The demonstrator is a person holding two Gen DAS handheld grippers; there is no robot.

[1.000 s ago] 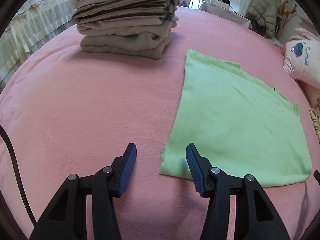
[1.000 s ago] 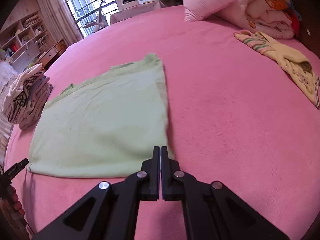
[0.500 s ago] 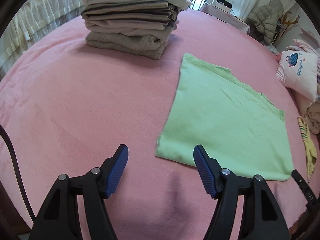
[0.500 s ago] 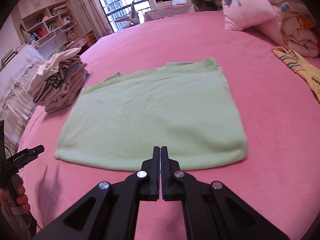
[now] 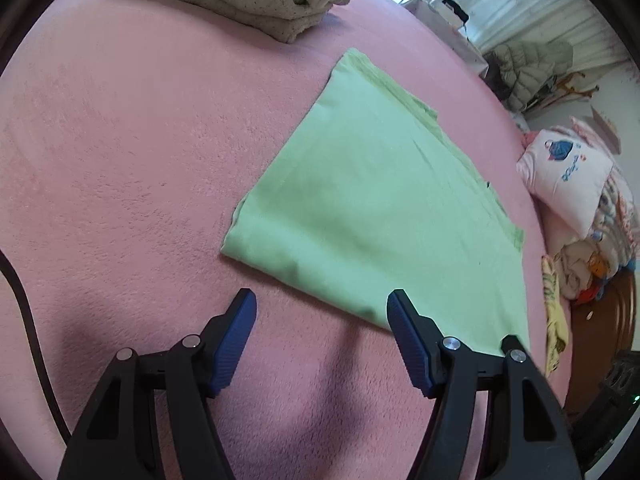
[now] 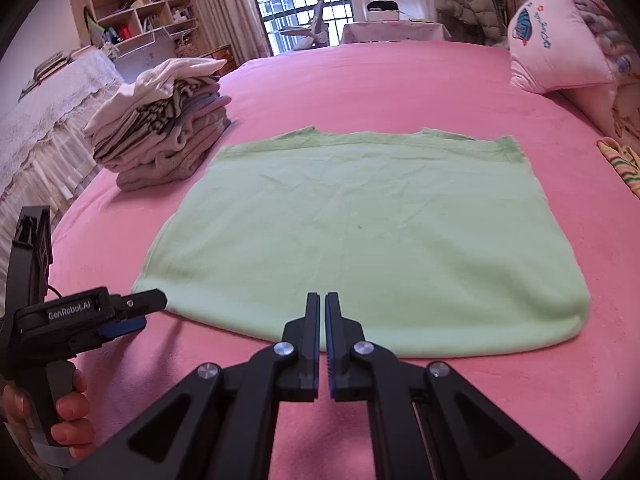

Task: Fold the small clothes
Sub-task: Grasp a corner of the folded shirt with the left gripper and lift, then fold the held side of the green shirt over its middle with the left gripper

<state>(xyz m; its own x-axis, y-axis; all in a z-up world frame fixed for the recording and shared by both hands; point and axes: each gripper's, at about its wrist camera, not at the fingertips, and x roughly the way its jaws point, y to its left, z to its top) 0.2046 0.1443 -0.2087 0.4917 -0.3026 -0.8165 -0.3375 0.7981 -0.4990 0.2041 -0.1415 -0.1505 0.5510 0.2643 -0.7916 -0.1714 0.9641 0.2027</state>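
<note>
Green garment (image 6: 360, 240): we see it lying flat on the pink bedspread (image 6: 400, 80), already folded into a broad rectangle, its neckline edge on the side away from us and its folded near edge rounded and smooth. It is our landmark for everything below.

Left gripper (image 5: 322, 304): we hold its blue-padded jaws wide apart, just in front of the garment's near left corner. Nothing sits between the pads; the right-hand pad overlaps the garment's near edge in the left wrist view (whether it touches the cloth we cannot tell).

Left hand (image 6: 60, 412): we see it in the right wrist view gripping the black handle of the left gripper, to the left of the garment's near corner.

Right gripper (image 6: 322, 300): we keep its jaws closed to a thin slit with nothing in them, tips at the middle of the garment's near edge.

Stack of folded clothes (image 6: 164, 120): beyond the garment's far left corner, a pile of grey, white and striped pieces, close to the garment but apart from it.

Pink pillow (image 6: 560, 40): well beyond the garment's far right corner.

Yellow striped garment (image 6: 624, 164): to the right of the green one, apart from it, only partly in view.
</note>
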